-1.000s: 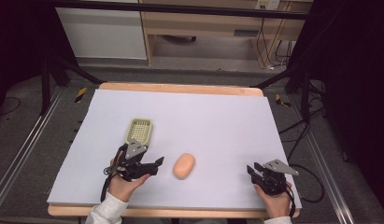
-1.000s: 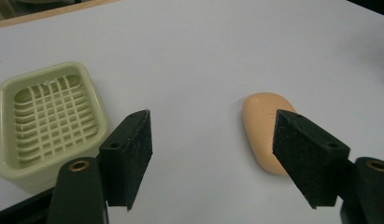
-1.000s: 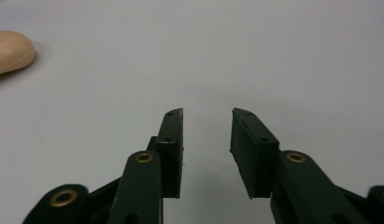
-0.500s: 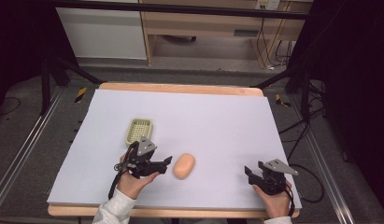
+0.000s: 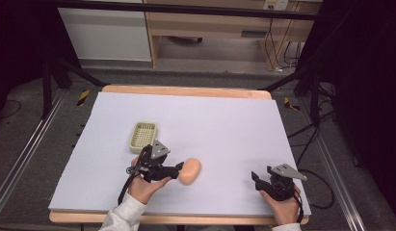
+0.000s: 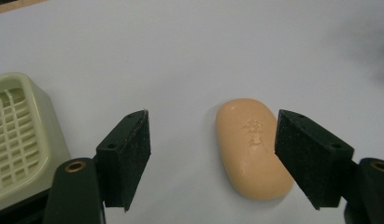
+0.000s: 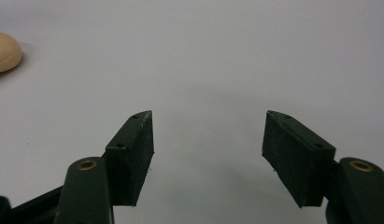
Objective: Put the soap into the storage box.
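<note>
A white sheet covers the wooden surface (image 5: 224, 120), with dark floor, cables and pale cabinets behind it. Near the front edge lies a peach-coloured bar of soap (image 5: 190, 171), long axis running roughly away from the person, flat on the sheet. A pale green soap dish (image 5: 143, 136) with a grid bottom sits behind and to the left of it, apart from the bar.

The left hand (image 5: 143, 185) comes in from the bottom edge, sleeve showing, and points the left tongs (image 5: 178, 167) rightward at the soap. In the left gripper view the jaws stand wide apart, the bar lying between them but nearer the right-hand jaw, whose pad overlaps its edge; whether it touches I cannot tell. Nothing is gripped.

The right hand (image 5: 282, 204) rests low at the front right corner, well apart from the soap. The right tongs (image 5: 256, 177) aim leftward, jaws spread wide over bare sheet, holding nothing.
</note>
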`<state>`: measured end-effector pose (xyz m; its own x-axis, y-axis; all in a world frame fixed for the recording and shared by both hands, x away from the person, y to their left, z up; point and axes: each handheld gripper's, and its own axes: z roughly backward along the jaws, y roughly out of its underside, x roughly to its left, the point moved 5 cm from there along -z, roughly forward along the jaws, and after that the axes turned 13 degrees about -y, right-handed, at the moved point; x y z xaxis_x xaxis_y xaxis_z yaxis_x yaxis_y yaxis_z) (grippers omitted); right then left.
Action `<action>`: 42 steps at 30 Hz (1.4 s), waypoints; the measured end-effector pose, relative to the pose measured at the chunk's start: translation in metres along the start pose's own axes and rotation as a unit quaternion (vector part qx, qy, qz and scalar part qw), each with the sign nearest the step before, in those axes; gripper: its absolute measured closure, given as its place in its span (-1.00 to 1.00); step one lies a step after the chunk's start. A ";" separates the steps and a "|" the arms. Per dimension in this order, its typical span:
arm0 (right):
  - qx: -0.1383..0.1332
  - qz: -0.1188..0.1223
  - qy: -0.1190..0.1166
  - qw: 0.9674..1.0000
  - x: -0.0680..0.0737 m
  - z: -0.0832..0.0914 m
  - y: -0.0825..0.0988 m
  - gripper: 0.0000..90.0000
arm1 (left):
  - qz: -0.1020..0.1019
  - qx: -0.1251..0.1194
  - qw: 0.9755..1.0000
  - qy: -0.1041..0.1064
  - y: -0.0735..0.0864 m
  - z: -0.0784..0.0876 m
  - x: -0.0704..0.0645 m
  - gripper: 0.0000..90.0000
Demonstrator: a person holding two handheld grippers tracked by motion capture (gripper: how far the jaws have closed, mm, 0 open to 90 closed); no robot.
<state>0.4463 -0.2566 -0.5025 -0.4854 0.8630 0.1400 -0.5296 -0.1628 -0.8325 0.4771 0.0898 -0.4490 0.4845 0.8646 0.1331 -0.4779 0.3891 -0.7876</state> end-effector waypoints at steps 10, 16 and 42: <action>0.002 0.000 0.000 1.000 0.000 0.000 0.000 -0.22 | -0.010 0.012 1.000 0.005 -0.001 -0.009 -0.009 -0.43; 0.002 0.001 -0.002 1.000 0.000 0.000 -0.001 -0.19 | -0.018 0.021 1.000 0.007 -0.001 -0.015 -0.016 -0.46; 0.008 0.000 -0.010 1.000 0.001 -0.002 -0.001 -0.08 | -0.053 0.051 0.997 0.010 0.002 -0.037 -0.040 -0.56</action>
<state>0.4476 -0.2543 -0.5023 -0.4996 0.8530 0.1511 -0.5408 -0.1709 -0.8236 0.4835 0.0440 -0.4781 0.5497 0.8112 0.1994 -0.4946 0.5084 -0.7049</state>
